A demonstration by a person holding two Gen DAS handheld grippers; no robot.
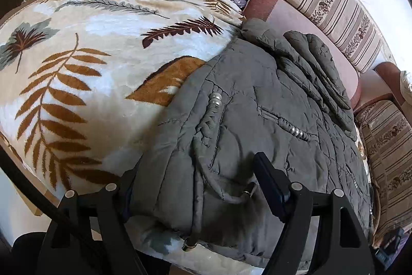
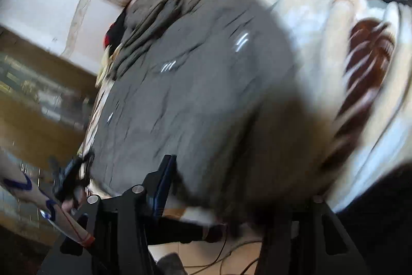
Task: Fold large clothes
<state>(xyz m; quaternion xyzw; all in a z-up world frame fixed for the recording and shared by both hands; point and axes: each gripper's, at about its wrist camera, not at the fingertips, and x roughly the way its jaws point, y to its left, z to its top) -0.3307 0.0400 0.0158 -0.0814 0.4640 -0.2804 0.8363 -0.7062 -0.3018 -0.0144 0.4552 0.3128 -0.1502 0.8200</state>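
Grey padded jacket [image 1: 257, 105] spread on leaf-print blanket [image 1: 77, 68], long axis toward 1 o'clock; left gripper [image 1: 195, 187] apart, straddling near hem; right gripper [image 2: 231, 187] blurred, state unclear.

Both tools point downward at a slant: the left tool [image 1: 198, 182] stands with its jaws spread wide, fabric lying between them, while the right tool [image 2: 231, 187], blurred, shows only its left finger [image 2: 164, 172] clearly, so its jaw state cannot be told.
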